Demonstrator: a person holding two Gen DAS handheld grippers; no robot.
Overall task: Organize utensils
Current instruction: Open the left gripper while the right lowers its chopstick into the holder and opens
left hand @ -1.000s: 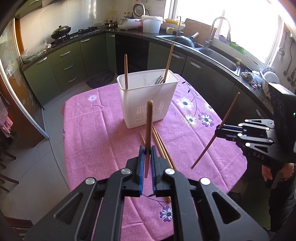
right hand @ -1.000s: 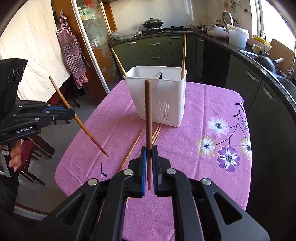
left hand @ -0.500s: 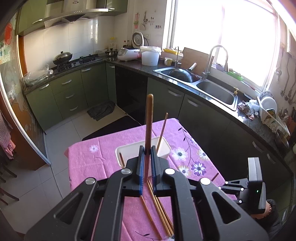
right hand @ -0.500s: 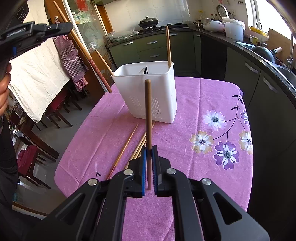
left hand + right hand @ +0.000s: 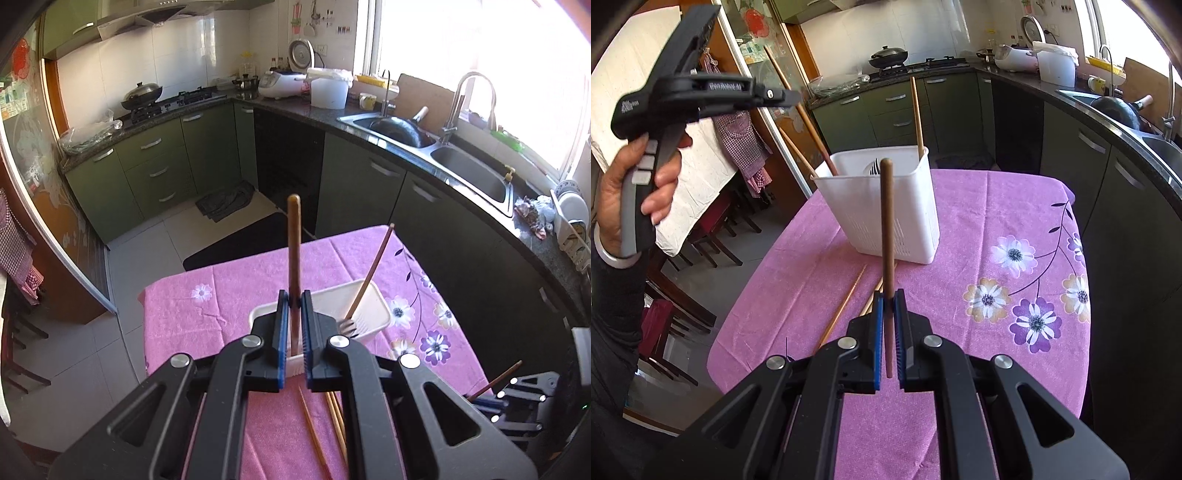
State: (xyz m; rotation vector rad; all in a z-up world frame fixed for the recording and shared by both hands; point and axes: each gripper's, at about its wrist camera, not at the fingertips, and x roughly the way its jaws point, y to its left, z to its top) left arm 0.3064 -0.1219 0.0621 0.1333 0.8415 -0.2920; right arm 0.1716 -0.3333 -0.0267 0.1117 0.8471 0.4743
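Observation:
A white utensil holder (image 5: 882, 206) stands on the pink tablecloth; it also shows in the left wrist view (image 5: 369, 306). It holds a fork (image 5: 347, 325) and chopsticks (image 5: 916, 114). My left gripper (image 5: 294, 299) is shut on a brown chopstick (image 5: 294, 243) and hovers above the holder; from the right wrist view its chopstick's lower end (image 5: 827, 158) dips into the holder's left side. My right gripper (image 5: 888, 295) is shut on another brown chopstick (image 5: 887, 221), upright, in front of the holder. Loose chopsticks (image 5: 846, 306) lie on the cloth.
The table (image 5: 997, 221) has a pink flowered cloth. Dark green kitchen cabinets and a counter with a sink (image 5: 469, 170) run behind and to the right. Chairs (image 5: 713, 221) stand left of the table. A dark mat (image 5: 225, 199) lies on the floor.
My left gripper has risen and moved over the holder, and its chopstick's lower end now reaches into it. My right gripper has stayed roughly in place with its chopstick.

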